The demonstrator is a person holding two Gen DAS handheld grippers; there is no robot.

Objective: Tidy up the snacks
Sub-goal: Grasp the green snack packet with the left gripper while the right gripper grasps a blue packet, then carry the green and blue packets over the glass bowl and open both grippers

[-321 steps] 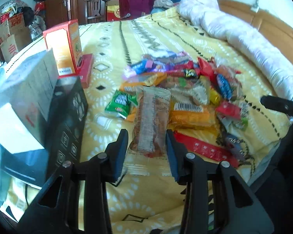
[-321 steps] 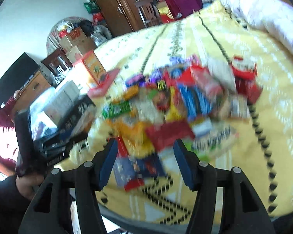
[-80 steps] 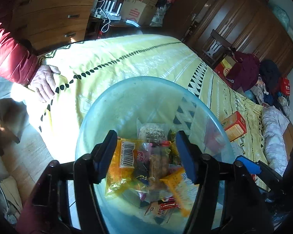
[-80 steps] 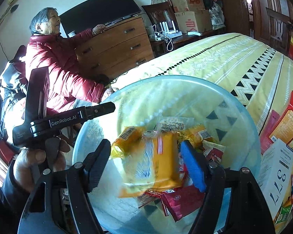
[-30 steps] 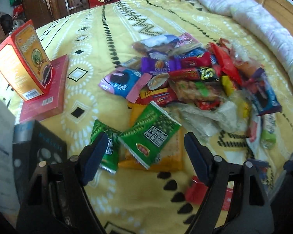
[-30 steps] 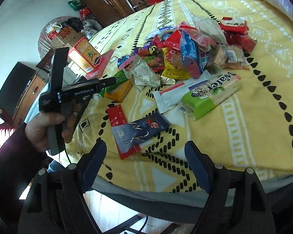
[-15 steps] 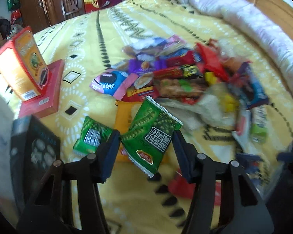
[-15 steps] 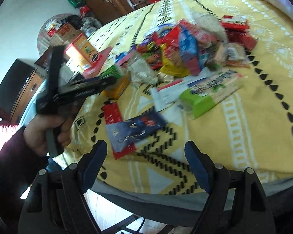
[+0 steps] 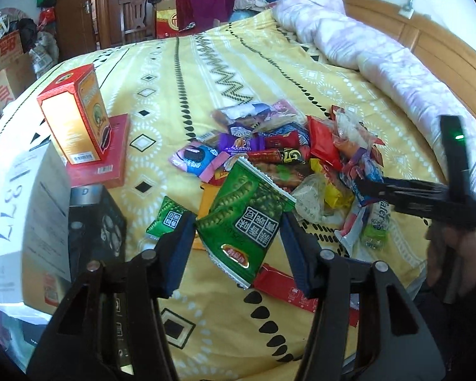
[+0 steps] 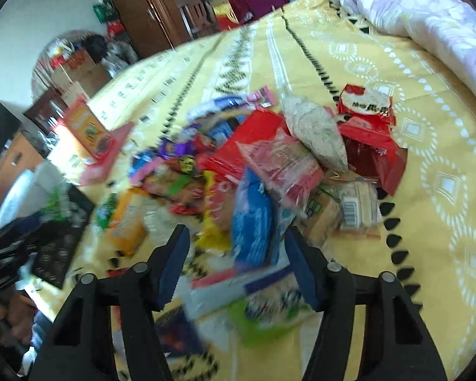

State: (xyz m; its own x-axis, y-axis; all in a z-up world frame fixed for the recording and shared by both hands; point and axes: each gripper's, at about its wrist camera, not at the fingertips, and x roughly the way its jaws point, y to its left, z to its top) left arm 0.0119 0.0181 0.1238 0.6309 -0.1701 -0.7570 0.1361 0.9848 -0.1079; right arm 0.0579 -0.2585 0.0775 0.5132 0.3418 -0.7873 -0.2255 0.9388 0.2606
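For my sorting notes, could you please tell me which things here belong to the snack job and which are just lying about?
Belongs to the job:
- large green snack packet, clamped in the left gripper
- snack pile
- right gripper, open over the blue packet

Just lying about:
- orange carton
- flat red box
- rolled quilt

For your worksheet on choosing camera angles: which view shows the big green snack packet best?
The left wrist view: the big green snack packet sits sharp and centred between the left gripper fingers. The right wrist view is motion-blurred; the packet cannot be identified there.
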